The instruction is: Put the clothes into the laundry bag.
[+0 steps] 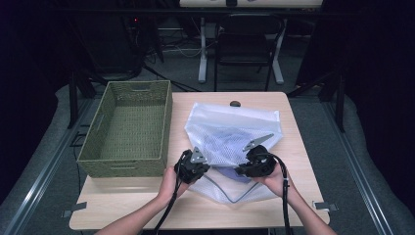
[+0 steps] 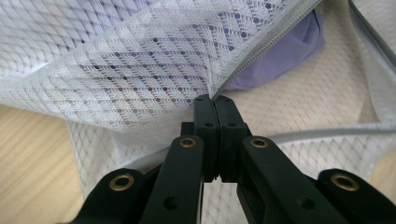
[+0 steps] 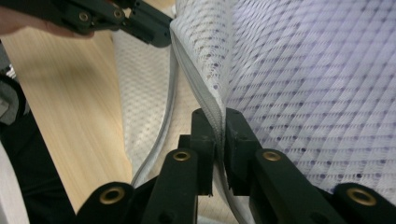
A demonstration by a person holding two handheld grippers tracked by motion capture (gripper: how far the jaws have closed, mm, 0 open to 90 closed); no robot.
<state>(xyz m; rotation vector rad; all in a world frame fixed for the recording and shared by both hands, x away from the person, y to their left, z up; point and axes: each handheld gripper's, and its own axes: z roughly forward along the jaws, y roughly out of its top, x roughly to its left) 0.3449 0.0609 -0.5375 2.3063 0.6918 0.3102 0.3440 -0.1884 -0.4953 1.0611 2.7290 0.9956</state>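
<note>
Both your tongs are pinched on the upper lip of the mesh bag (image 1: 230,128): left gripper (image 1: 192,169) clamped on the zip edge at its near-left end, right gripper (image 1: 255,165) closed on the same zipper edge (image 3: 205,93) further along. That lip runs roughly parallel to the desk's (image 1: 293,147) near edge, spanning between your hands, lifted off the lower layer. The mouth faces you, so any pull goes toward the near edge. Inside the bag: a lavender cloth (image 2: 285,56), sitting just behind the opening, nearer your right hand. The woven basket (image 1: 128,128) at the desk's left edge looks empty.
</note>
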